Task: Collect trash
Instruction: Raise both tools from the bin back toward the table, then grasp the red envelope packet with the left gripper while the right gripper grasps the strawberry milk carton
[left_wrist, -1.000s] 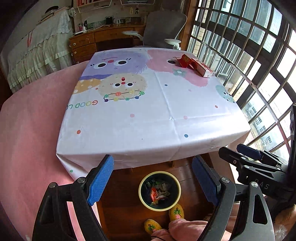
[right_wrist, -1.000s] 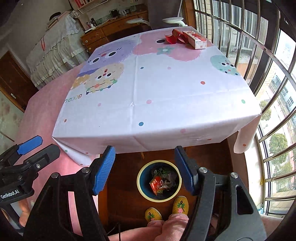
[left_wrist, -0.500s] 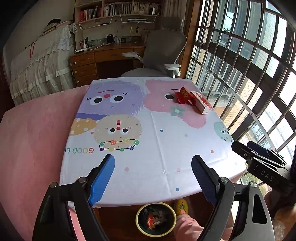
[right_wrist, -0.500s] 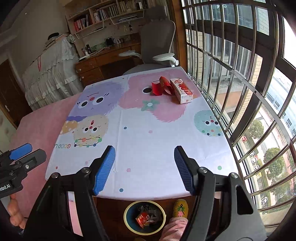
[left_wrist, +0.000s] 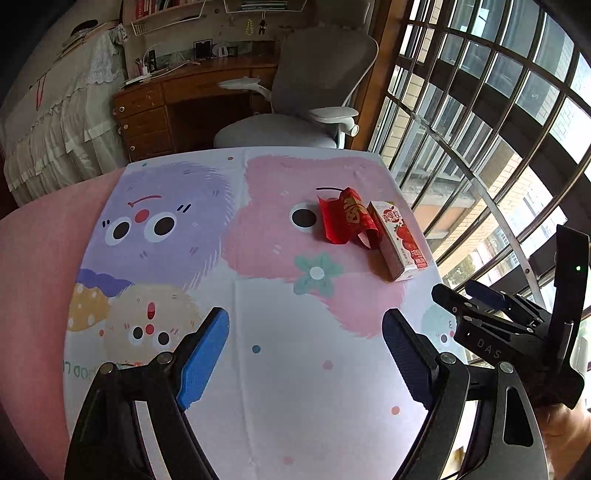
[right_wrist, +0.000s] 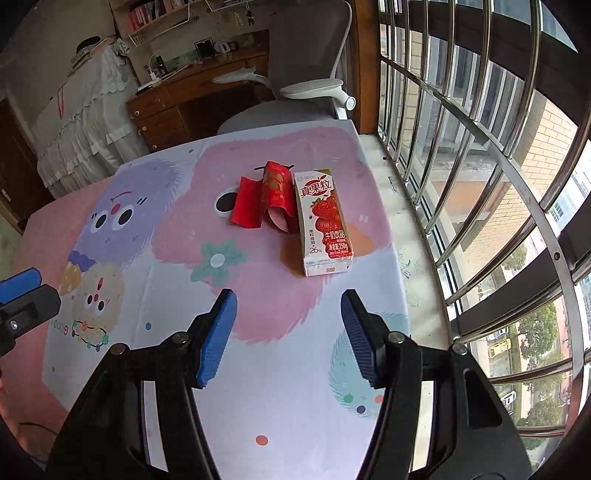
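Observation:
A white-and-red strawberry drink carton (right_wrist: 324, 225) lies flat on the cartoon tablecloth (right_wrist: 258, 302) near the table's far right corner. Against its left side lies a crumpled red paper wrapper (right_wrist: 269, 195). In the left wrist view the carton (left_wrist: 397, 240) and the wrapper (left_wrist: 345, 219) lie ahead and to the right. My right gripper (right_wrist: 288, 334) hovers open just short of the carton, nothing between its blue pads. My left gripper (left_wrist: 306, 360) is open too, over the middle of the cloth. The right gripper (left_wrist: 484, 314) shows at the right edge of that view.
A grey office chair (left_wrist: 295, 114) and a wooden desk (left_wrist: 177, 99) stand beyond the table's far edge. Barred windows (right_wrist: 480, 147) run close along the right side. A pink cover (left_wrist: 40, 258) lies left of the cloth, a draped bed (left_wrist: 51, 122) behind it.
Both grippers have moved up and forward over the table, toward the carton and wrapper. The yellow-rimmed bin with trash on the floor has dropped out of both views. Both stay open.

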